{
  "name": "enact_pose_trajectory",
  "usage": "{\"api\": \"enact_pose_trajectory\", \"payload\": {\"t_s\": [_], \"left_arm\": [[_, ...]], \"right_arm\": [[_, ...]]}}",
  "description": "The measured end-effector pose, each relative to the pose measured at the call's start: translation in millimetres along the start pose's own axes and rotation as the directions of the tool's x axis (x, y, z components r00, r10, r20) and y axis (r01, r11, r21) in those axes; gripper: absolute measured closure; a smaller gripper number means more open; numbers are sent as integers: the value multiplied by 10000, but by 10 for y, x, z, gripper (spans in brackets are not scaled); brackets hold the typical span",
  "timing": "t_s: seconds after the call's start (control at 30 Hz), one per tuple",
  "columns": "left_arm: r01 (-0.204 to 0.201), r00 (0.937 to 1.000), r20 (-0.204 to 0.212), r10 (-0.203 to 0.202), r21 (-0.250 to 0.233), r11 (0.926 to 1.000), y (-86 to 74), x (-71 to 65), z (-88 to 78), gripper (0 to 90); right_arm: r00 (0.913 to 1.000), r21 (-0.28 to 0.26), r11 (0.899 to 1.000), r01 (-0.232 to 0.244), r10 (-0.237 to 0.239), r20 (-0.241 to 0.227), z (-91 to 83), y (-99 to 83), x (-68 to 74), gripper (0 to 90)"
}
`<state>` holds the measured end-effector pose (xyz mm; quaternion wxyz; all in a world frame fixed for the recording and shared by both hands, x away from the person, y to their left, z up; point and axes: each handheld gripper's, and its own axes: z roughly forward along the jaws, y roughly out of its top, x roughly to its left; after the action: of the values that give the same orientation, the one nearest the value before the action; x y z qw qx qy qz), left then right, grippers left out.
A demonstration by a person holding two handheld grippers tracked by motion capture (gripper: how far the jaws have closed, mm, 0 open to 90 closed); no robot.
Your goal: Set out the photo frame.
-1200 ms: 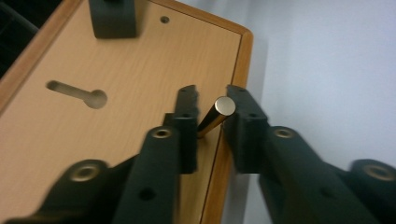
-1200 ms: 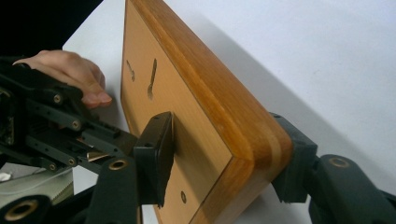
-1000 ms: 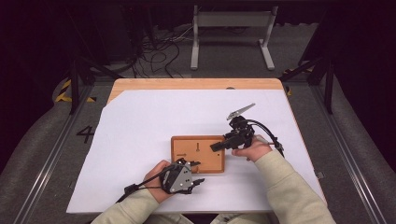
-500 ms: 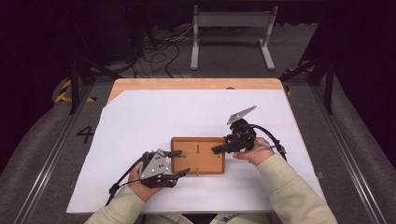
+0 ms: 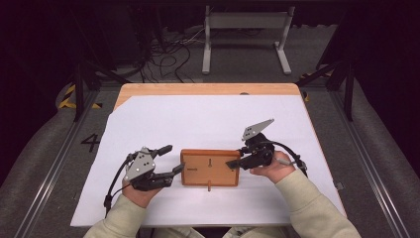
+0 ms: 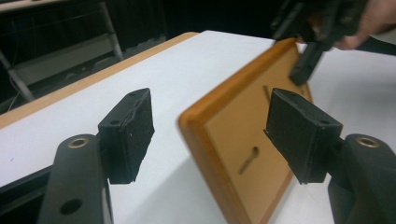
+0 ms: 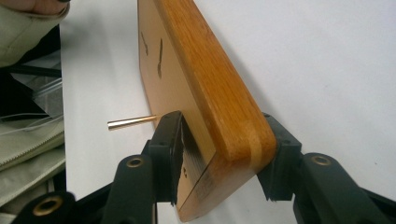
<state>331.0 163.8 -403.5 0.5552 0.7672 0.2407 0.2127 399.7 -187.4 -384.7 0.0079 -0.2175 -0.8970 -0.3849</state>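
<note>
A: At the near middle of the counter (image 5: pixel 208 119), on its white sheet, lies the wooden frame (image 5: pixel 210 167), back side up, with keyhole slots in the panel and a thin metal peg (image 5: pixel 209 187) sticking out at its near edge.

B: And the right tongs (image 5: pixel 233 164)?

A: Clenched on the frame's right end. In the right gripper view one pad sits on the back panel and the other under the rounded rim (image 7: pixel 219 93), with the wood pinched between them. Those jaws have just been closing a little further, with the frame in between.

B: What has changed on the other side?

A: A second ago the left tongs (image 5: pixel 171 158) were at the frame's near left corner. Now they sit just off its left edge, released. Their jaws have just been opening, and the left gripper view shows the pads standing wide: the frame's corner (image 6: pixel 243 140) lies in the gap, but neither pad presses on it.

B: So the frame rests in one grip only?

A: It seems so. The frame itself has hardly shifted on the sheet. The handover looks done: the right hand (image 5: pixel 275 168) carries the frame, and the left hand (image 5: pixel 138 193) is free, perhaps to steady it elsewhere or to reach for the peg.
</note>
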Motion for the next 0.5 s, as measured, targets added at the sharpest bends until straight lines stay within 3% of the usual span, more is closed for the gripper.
{"api": "enact_pose_trajectory", "payload": {"t_s": [0.13, 0.33, 0.5], "left_arm": [[344, 9991, -251, -344, 6, 9994, -27, 61, -2, 321], [303, 9993, -244, -299, 162, 9994, -37, 70, 23, 313], [394, 9986, -347, -403, -274, 9988, -25, 87, -21, 321]], "right_arm": [[9983, 19, 9983, 581, -581, 110, -43, -20, 112, 600], [9896, 264, 9902, 1372, -1382, 401, -87, -45, 272, 632], [9849, 271, 9856, 1670, -1680, 420, -110, -85, 358, 665]]}}
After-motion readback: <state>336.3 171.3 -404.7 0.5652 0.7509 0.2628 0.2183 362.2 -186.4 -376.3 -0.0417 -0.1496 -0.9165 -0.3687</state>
